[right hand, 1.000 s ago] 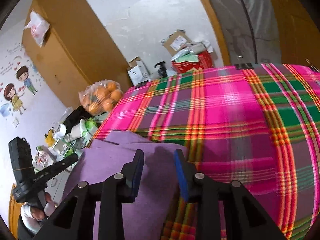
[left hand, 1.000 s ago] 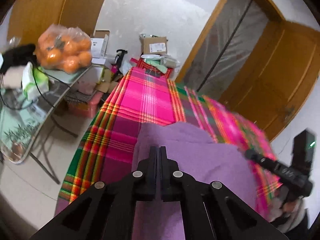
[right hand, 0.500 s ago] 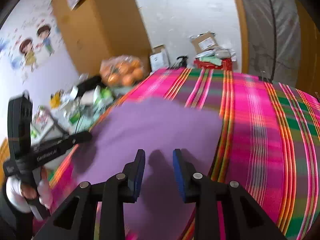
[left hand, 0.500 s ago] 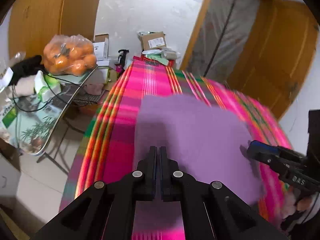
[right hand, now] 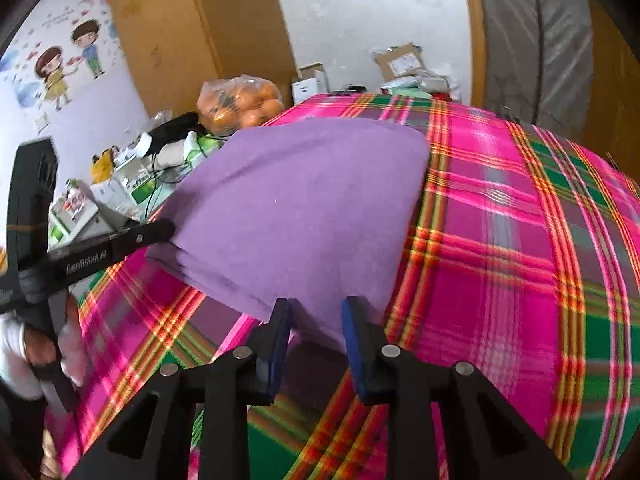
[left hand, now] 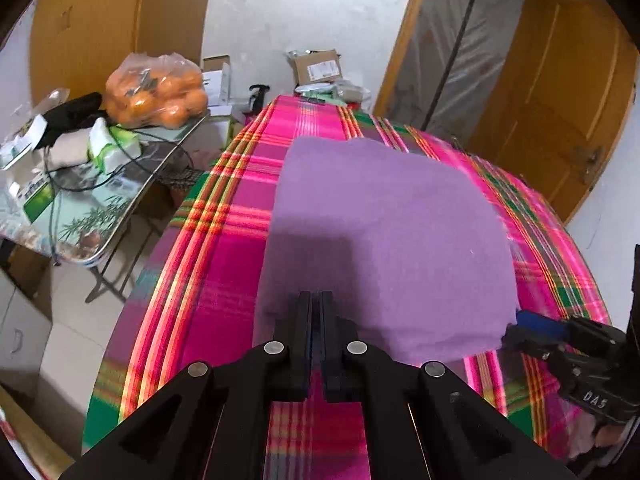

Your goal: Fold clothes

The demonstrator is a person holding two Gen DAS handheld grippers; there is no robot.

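- A purple cloth (left hand: 384, 240) is spread on the plaid-covered counter (left hand: 224, 248), its far end reaching toward the counter's far edge and its near end raised off the counter near the near edge.
- The left claw (left hand: 316, 300) is seen with its jaws pressed together on the near left corner of the purple cloth.
- The right claw (right hand: 316, 320) is held with its jaws parted, blue pads (right hand: 354, 324) showing; the near right corner of the cloth is seen between them, but whether it is touched cannot be told.
- A bag of oranges (left hand: 156, 92) is seen on a side table (left hand: 100, 216) beyond the counter's left edge.
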